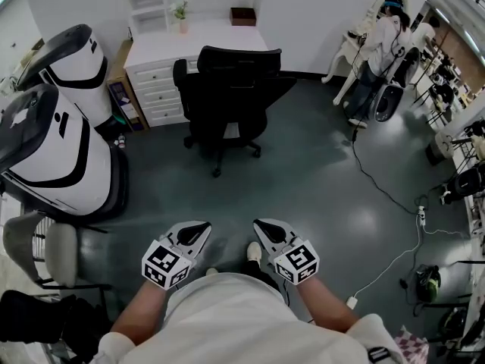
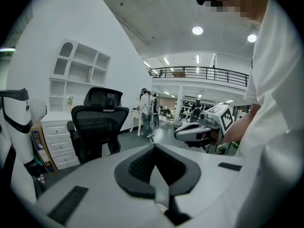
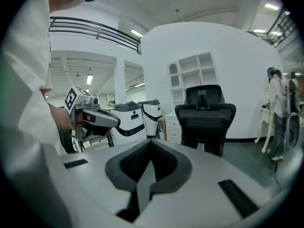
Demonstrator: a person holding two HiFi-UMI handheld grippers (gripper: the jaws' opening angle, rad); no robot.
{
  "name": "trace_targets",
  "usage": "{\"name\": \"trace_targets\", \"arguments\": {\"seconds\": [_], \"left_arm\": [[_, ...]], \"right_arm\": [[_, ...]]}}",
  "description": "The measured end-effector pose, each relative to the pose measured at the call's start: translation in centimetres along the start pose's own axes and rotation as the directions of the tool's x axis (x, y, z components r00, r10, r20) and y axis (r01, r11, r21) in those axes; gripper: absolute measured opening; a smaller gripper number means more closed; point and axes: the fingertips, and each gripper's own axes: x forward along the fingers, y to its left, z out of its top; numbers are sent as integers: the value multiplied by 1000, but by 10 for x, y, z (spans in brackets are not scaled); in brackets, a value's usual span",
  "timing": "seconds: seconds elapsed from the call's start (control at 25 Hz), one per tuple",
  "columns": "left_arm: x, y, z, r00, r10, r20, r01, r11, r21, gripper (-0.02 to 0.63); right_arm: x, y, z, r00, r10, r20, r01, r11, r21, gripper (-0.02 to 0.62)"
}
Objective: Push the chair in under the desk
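**Chair (image 1: 227,89) stands clear of the table (image 1: 204,36), open floor (image 1: 303,180) before it**

The black chair sits just off the white table's front edge, backrest toward the person. Bare grey floor separates it from the left tool (image 1: 198,230) and the right tool (image 1: 264,226). Both tools are closed, empty and well apart from the chair.

Your chair (image 1: 227,89) looks matt black: mesh-like cloth on the back, hard plastic on the arms and base. The worktop (image 1: 204,35) and its drawers look smooth, white and painted. The floor (image 1: 318,180) is smooth grey-green with a soft sheen that picks up the lights. Your left gripper (image 1: 201,226) and right gripper (image 1: 262,224) wear matt light-grey plastic shells, and their fingers (image 2: 137,164) carry black, finely ribbed pads. The 2 white machines (image 1: 64,154) at your left have glossy plastic shells.
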Motion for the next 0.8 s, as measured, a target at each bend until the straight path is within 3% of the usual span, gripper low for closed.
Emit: {"name": "trace_targets", "arguments": {"seconds": [0.8], "left_arm": [[-44, -14, -25, 998, -60, -1, 60, 998, 14, -3]], "right_arm": [[-10, 59, -11, 999, -33, -12, 33, 999, -12, 3]]}}
